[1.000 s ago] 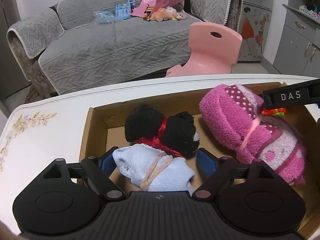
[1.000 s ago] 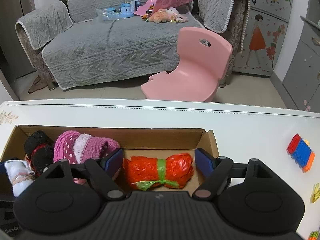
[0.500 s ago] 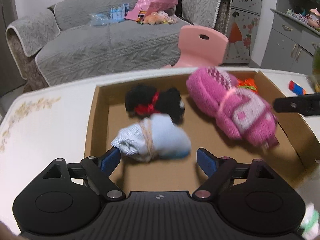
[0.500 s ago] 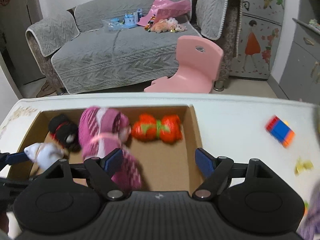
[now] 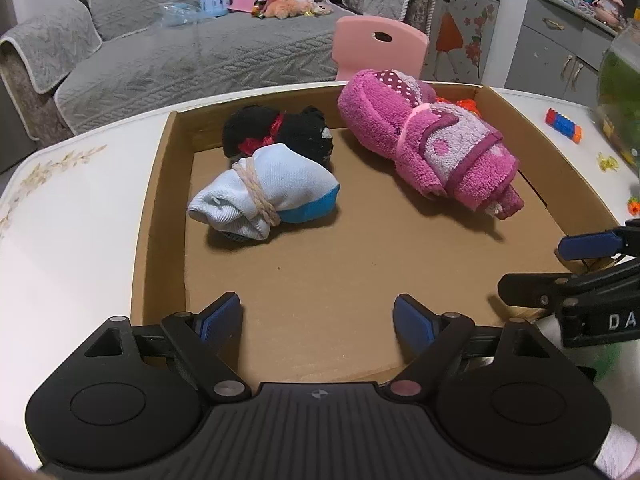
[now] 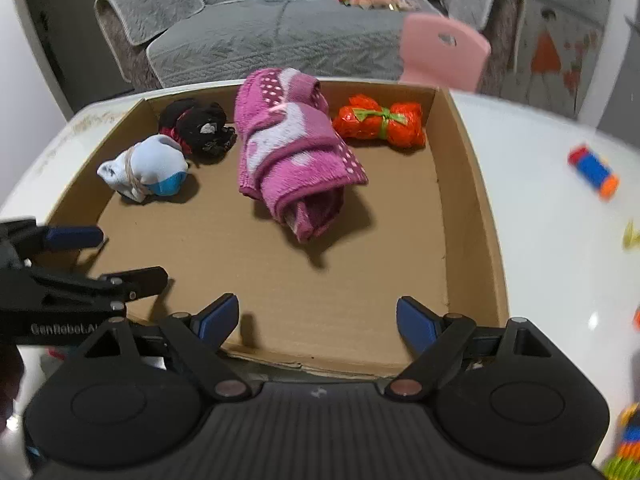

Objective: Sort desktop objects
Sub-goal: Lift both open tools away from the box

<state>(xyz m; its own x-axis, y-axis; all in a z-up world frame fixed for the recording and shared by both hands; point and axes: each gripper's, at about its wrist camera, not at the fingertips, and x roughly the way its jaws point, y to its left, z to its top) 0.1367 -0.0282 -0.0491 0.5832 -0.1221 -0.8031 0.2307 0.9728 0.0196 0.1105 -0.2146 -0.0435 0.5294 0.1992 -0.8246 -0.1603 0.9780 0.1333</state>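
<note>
A cardboard box [image 5: 160, 208] [image 6: 468, 208] lies on the white table. Inside are a light blue sock bundle tied with string [image 5: 268, 192] [image 6: 146, 170], a black bundle with a red tie [image 5: 280, 136] [image 6: 198, 126], a rolled pink towel [image 5: 432, 148] [image 6: 292, 152] and an orange bundle with a green tie [image 6: 380, 122], mostly hidden behind the towel in the left wrist view. My left gripper [image 5: 318, 316] is open and empty over the box's near end. My right gripper [image 6: 318, 318] is open and empty over the box's near edge.
A red-blue-orange block toy [image 5: 564, 125] [image 6: 594, 170] and small yellow and orange pieces [image 5: 606, 162] lie on the table right of the box. A green-filled glass jar [image 5: 618, 92] stands at far right. A pink chair [image 5: 380, 50] and grey sofa are behind the table.
Both grippers have pulled back and up from the box. The blue bundle left my left jaws and the orange bundle left my right jaws; both now lie in the box.
</note>
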